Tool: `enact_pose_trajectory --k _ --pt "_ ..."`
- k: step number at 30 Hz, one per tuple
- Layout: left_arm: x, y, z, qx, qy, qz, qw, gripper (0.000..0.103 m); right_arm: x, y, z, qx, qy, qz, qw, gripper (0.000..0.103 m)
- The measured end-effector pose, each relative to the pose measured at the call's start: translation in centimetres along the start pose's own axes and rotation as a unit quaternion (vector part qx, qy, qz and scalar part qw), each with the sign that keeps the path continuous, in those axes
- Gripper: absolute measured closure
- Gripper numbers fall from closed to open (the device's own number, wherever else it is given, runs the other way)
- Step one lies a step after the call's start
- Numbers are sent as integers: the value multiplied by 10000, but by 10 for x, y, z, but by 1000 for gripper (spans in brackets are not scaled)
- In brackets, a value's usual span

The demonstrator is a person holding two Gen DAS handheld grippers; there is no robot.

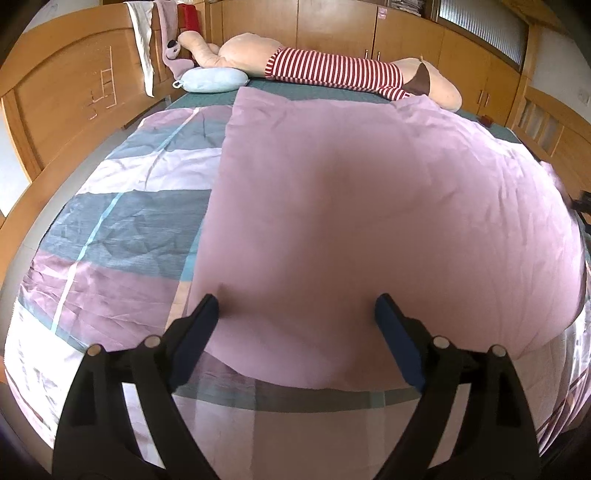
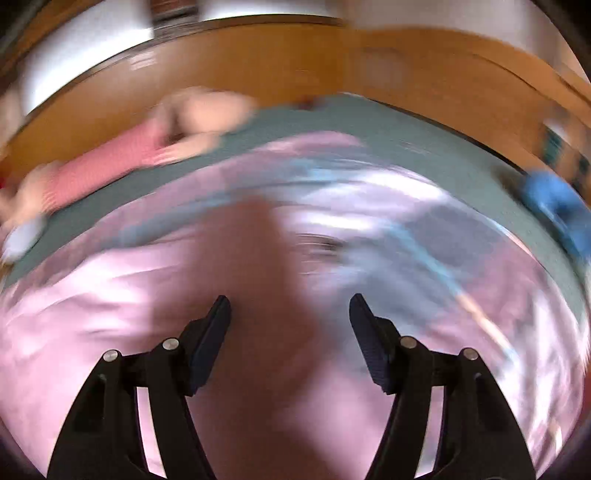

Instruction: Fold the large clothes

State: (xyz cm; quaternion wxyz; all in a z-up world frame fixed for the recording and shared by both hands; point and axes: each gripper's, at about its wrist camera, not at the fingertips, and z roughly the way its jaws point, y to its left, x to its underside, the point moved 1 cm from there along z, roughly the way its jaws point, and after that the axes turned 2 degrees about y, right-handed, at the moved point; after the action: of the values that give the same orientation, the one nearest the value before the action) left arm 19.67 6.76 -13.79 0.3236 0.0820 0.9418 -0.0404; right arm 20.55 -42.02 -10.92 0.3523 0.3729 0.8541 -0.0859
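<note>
We take the quilt (image 1: 351,206) as landmark. It lies folded over on the bed sheet (image 1: 110,229), its folded flap covering the right part and leaving its underlying layer exposed to the left. Behind the quilt, a stuffed toy (image 1: 332,70) lies across the far edge of the bed. Left of the toy, behind the quilt's left corner, sits a small pillow (image 1: 214,79). Beyond those stands a wardrobe (image 1: 332,26); the headboard (image 1: 66,92) stands left of the quilt.
</note>
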Motion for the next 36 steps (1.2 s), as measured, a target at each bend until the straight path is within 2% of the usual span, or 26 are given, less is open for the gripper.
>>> enact_pose_trajectory --k 2,5,7,9,10,13,15,18,20,26,36 --pt "1 -1 -6 31 -25 -16 10000 15 3 -21 -16 -43 -142 263 9995 36" --pt "8 -8 -32 51 -113 55 9999 11 26 -18 -60 -437 -245 -89 9987 33" --pt "12 -14 -58 24 -292 133 9995 8 61 -2 -101 -892 -188 -499 9946 23" --pt "15 -20 -93 -140 -491 140 9986 3 99 10 -140 -1147 -155 -871 9895 16" --pt "18 -23 -109 -147 -611 128 9979 2 115 21 -154 -1285 -96 -1043 9862 9" --pt "29 -37 -153 -213 -758 118 9968 2 158 45 -194 -1527 35 -1387 9785 4" --pt "34 -46 -173 -78 -642 105 9979 2 174 55 -214 -1494 65 -1546 9766 3" --pt "40 -61 -197 185 -523 154 9983 2 187 59 -247 -1175 0 -1764 9773 1" --pt "45 -71 -214 104 -599 219 9979 2 190 56 -270 -991 -212 -1923 9761 1" --pt "56 -89 -247 72 -827 364 9959 2 185 33 -324 -951 -469 -1784 9782 1" --pt "64 -100 -270 22 -955 494 9942 2 192 2 -349 -902 -533 -1511 9830 1"
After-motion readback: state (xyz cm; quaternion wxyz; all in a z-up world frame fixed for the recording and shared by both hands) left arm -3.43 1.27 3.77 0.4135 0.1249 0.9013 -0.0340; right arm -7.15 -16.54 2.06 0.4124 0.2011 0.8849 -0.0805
